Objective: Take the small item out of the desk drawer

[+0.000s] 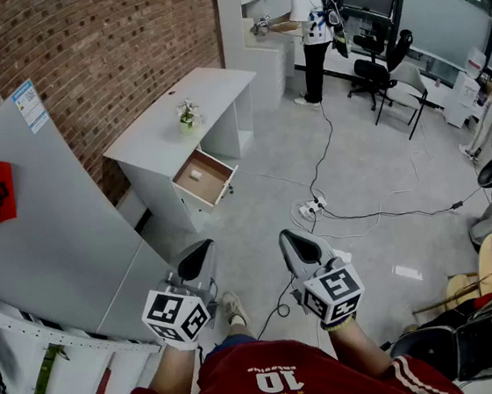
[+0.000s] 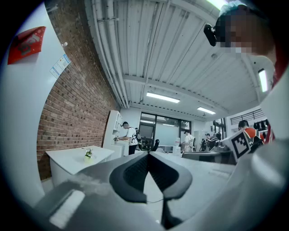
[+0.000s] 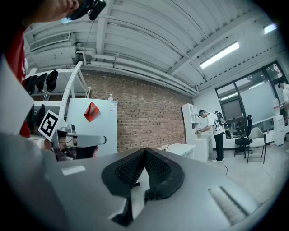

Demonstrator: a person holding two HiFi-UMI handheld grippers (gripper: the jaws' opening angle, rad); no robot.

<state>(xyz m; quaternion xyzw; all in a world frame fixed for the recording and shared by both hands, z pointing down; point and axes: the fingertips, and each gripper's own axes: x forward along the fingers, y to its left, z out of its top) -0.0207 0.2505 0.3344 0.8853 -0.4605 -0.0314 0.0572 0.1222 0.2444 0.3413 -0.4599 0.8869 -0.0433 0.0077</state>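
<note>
A white desk (image 1: 171,121) stands against the brick wall, a few steps ahead of me. Its top drawer (image 1: 203,178) is pulled open, and a small white item (image 1: 196,175) lies inside. A little potted plant (image 1: 187,114) sits on the desktop. My left gripper (image 1: 200,255) and right gripper (image 1: 292,243) are held low in front of my body, far from the desk. Both are shut with nothing between the jaws. The left gripper (image 2: 147,155) points toward the desk (image 2: 76,158); the right gripper (image 3: 144,151) sees the desk (image 3: 180,149) beyond its tips.
A tall grey cabinet (image 1: 46,223) stands close on my left. Cables and a power strip (image 1: 311,208) cross the floor between me and the desk. A person (image 1: 308,30) works at a white counter at the back. Office chairs (image 1: 386,74) stand at the right.
</note>
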